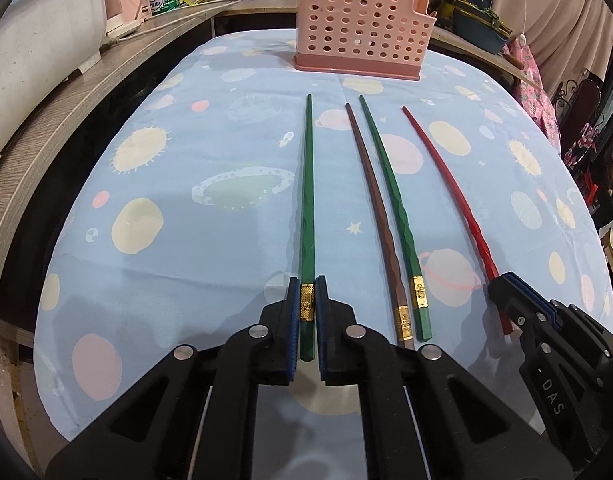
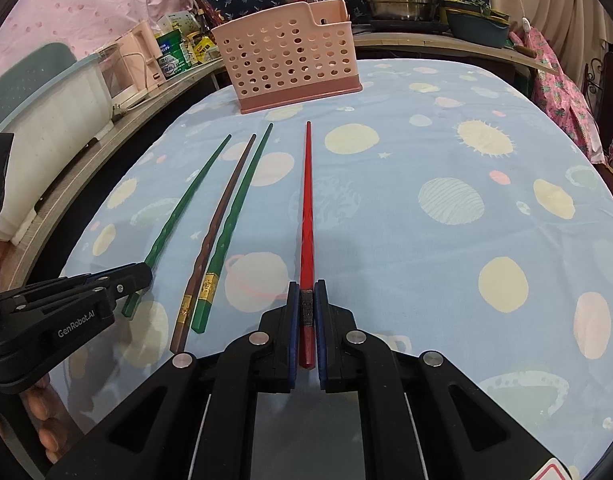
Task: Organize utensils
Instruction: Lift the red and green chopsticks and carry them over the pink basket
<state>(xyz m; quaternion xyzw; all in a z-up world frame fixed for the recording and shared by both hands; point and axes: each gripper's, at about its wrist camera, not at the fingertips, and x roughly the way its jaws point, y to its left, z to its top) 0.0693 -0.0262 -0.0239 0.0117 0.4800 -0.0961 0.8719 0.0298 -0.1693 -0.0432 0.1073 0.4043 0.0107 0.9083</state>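
Blue cloth printed with planets covers the tabletop, and a pink perforated utensil holder stands at its far end. Nearer lie four chopsticks side by side (tips toward the holder): the left claw is clamped on the handle end of the outer green chopstick, the right claw on the red chopstick. Between them the brown chopstick and second green chopstick lie free, almost touching.

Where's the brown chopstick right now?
In both wrist views the brown chopstick lies on the tablecloth, untouched, immediately left of the free green chopstick.
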